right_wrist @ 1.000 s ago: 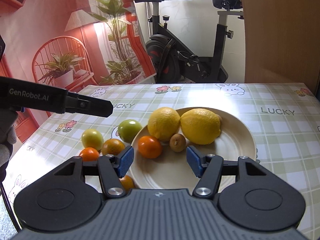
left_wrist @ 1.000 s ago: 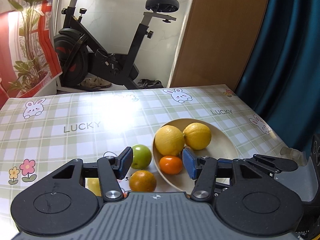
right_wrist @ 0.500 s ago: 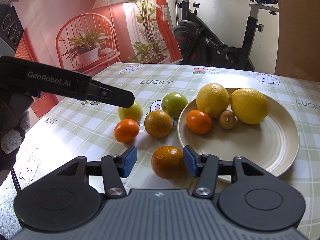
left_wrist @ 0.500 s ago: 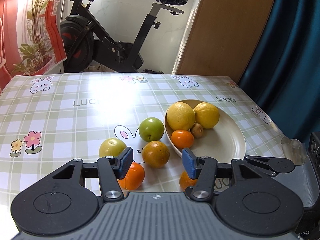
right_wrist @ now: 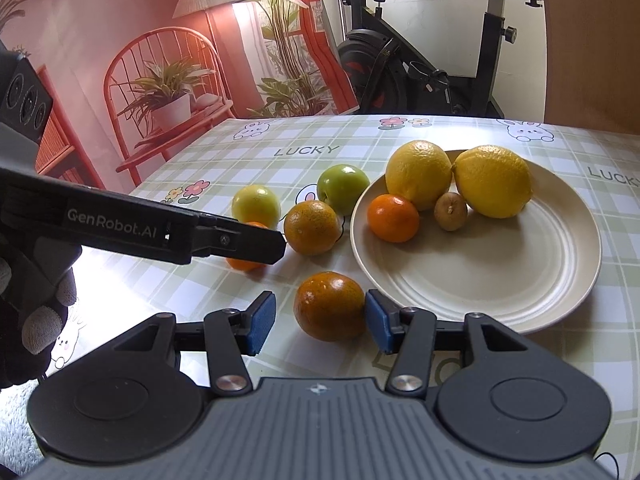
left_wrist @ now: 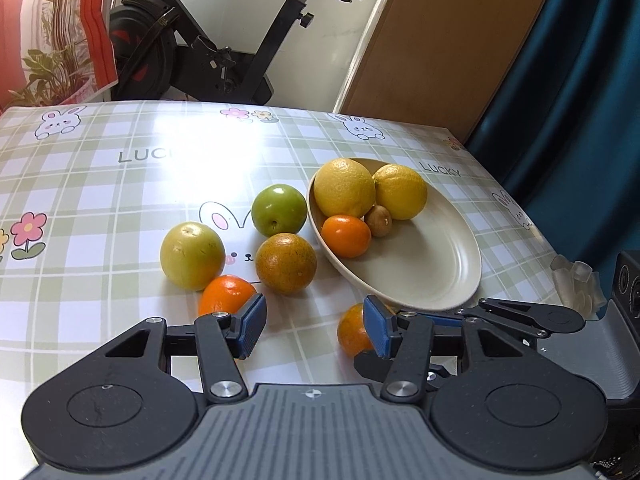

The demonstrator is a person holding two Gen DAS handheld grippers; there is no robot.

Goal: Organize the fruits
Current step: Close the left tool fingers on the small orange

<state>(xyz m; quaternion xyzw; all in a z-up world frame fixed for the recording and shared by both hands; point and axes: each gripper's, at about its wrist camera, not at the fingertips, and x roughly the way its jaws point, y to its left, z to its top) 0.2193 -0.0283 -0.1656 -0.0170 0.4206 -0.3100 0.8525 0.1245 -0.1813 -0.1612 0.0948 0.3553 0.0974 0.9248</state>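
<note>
The orange-green mandarin [right_wrist: 330,306] lies on the desk [right_wrist: 248,152] between the blue pads of the right hand-held gripper [right_wrist: 320,322], just short of the cream plate [right_wrist: 520,280]. The jaws have just been closing: the right pad touches the rind, while the left pad shows a gap, so nothing is clamped. The fruit looks light, round and firm-skinned but bruisable, and would likely roll; a gentle squeeze across its widest middle seems best. Off to the left, the left hand-held gripper [left_wrist: 314,330] hangs open over bare cloth, a brighter orange [left_wrist: 226,294] behind its left pad.
</note>
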